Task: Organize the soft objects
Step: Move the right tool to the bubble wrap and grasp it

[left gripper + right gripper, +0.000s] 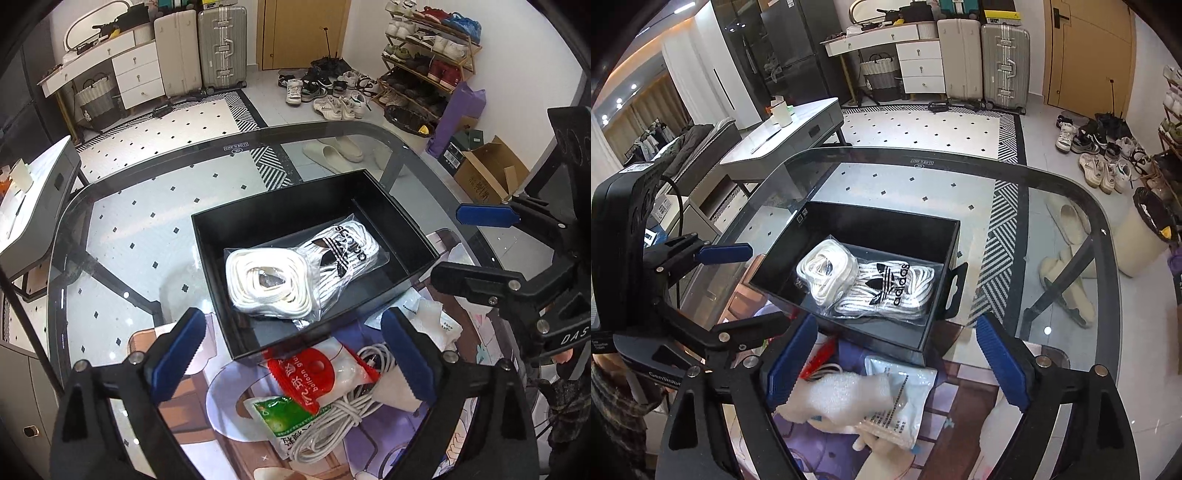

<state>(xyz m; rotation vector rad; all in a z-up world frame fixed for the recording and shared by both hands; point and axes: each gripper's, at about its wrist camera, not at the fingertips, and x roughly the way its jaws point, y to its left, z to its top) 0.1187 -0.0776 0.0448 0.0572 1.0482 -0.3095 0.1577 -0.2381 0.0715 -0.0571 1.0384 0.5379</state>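
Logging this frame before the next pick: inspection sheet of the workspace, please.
Surface: glass table, a printed mat under the loose items at its near edge.
Job's things: black box holds two clear bags of white laces, one printed with a logo.
Clutter: red packet, green packet, white foam piece, white printed pouch lie outside the box.
Grippers: left gripper and right gripper both open, nothing between the pads, hovering over the near edge of the box.
Cables: white coiled cable beside the packets.
Surroundings: suitcases, shoe rack, shoes on the floor, cardboard box.
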